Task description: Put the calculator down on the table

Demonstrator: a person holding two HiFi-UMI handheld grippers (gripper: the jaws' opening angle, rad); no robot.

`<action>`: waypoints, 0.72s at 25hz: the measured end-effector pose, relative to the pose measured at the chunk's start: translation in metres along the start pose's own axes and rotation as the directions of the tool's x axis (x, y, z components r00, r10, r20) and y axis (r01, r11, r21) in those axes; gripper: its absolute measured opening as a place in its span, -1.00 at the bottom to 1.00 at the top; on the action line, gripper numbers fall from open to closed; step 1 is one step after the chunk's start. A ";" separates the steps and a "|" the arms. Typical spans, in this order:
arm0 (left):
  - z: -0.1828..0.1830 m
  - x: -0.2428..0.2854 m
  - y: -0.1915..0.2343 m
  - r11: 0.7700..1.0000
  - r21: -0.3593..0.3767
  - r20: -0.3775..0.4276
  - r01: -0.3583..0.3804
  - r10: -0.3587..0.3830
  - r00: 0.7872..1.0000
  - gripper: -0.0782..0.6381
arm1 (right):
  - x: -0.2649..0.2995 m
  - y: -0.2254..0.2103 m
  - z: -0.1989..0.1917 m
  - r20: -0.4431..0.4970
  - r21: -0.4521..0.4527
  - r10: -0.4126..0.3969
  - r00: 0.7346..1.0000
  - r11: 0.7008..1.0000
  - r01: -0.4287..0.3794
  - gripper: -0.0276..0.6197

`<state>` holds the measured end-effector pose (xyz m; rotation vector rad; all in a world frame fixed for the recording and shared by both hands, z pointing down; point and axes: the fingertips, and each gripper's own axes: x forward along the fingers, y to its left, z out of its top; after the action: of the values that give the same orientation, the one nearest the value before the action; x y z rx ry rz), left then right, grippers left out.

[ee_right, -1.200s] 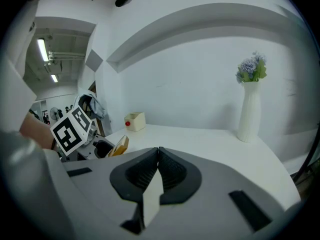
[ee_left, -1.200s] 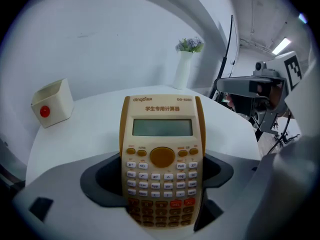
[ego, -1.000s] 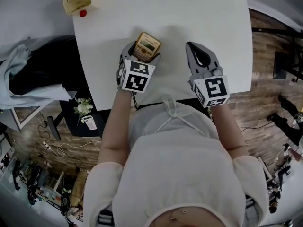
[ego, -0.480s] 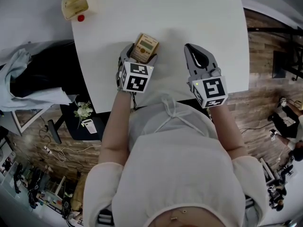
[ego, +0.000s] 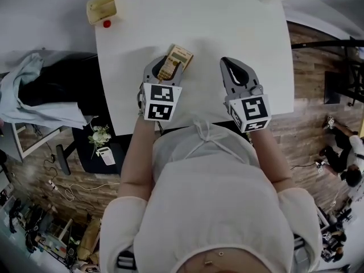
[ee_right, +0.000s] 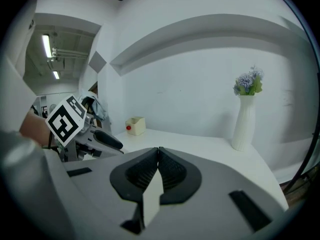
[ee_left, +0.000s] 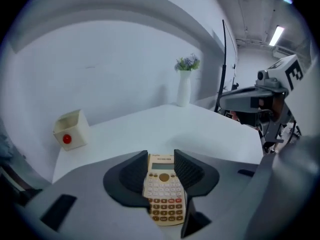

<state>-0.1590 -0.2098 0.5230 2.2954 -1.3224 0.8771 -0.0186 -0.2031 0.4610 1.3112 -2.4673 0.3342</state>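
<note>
The beige calculator (ego: 177, 57) lies flat on the white table (ego: 227, 21), near its front edge and left of centre. My left gripper (ego: 166, 67) hangs just above the calculator's near end. Its jaws are closing and stand partly apart, narrower than the calculator, which shows through the gap below them. In the left gripper view the calculator (ee_left: 164, 194) lies under the gripper (ee_left: 161, 159), and the pads cover its edges without pressing on it. My right gripper (ego: 230, 62) is shut and empty over the table to the right, its pads (ee_right: 158, 151) meeting.
A cream box with a red button (ego: 102, 7) stands at the table's far left corner. A white vase with flowers (ee_right: 243, 121) stands at the far right. A dark chair with pale cloth (ego: 40, 90) sits left of the table. The wooden floor lies beyond the table's right edge.
The left gripper has lifted off the table and its jaws have narrowed from wide apart. The calculator stays where it lay. The right gripper has risen slightly.
</note>
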 end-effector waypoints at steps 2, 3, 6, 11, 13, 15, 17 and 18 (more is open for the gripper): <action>0.018 -0.018 0.009 0.998 -0.015 0.065 -0.053 0.054 0.996 -0.42 | -0.003 0.003 0.009 0.023 0.005 0.009 1.000 1.000 -0.009 -0.90; 0.028 -0.027 0.013 0.997 -0.023 0.100 -0.071 0.073 0.992 -0.49 | -0.005 0.004 0.014 0.035 0.005 0.014 0.999 1.000 -0.014 -0.90; 0.056 -0.055 0.019 0.994 -0.022 0.209 -0.109 0.111 0.972 -0.68 | -0.011 0.010 0.026 0.066 -0.014 0.026 0.998 1.000 -0.025 -0.90; 0.083 -0.102 0.022 0.991 -0.007 0.337 -0.136 0.131 0.932 -0.73 | -0.024 0.019 0.047 0.106 -0.034 0.029 0.994 0.999 -0.026 -0.90; 0.089 -0.121 0.023 0.990 -0.010 0.379 -0.139 0.132 0.916 -0.73 | -0.030 0.021 0.056 0.126 -0.051 0.030 0.992 0.998 -0.023 -0.90; 0.095 -0.141 0.026 0.990 -0.018 0.427 -0.142 0.136 0.894 -0.73 | -0.035 0.022 0.066 0.151 -0.064 0.034 0.988 0.998 -0.025 -0.90; 0.099 -0.162 0.031 0.988 -0.028 0.472 -0.149 0.144 0.870 -0.73 | -0.038 0.024 0.077 0.179 -0.069 0.044 0.983 0.997 -0.032 -0.90; 0.100 -0.172 0.033 0.988 -0.033 0.488 -0.154 0.150 0.860 -0.73 | -0.040 0.025 0.082 0.194 -0.071 0.049 0.980 0.997 -0.036 -0.90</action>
<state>-0.2179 -0.1719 0.3335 2.5480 -1.7236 0.3382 -0.0326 -0.1878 0.3684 1.3221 -2.6464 0.1366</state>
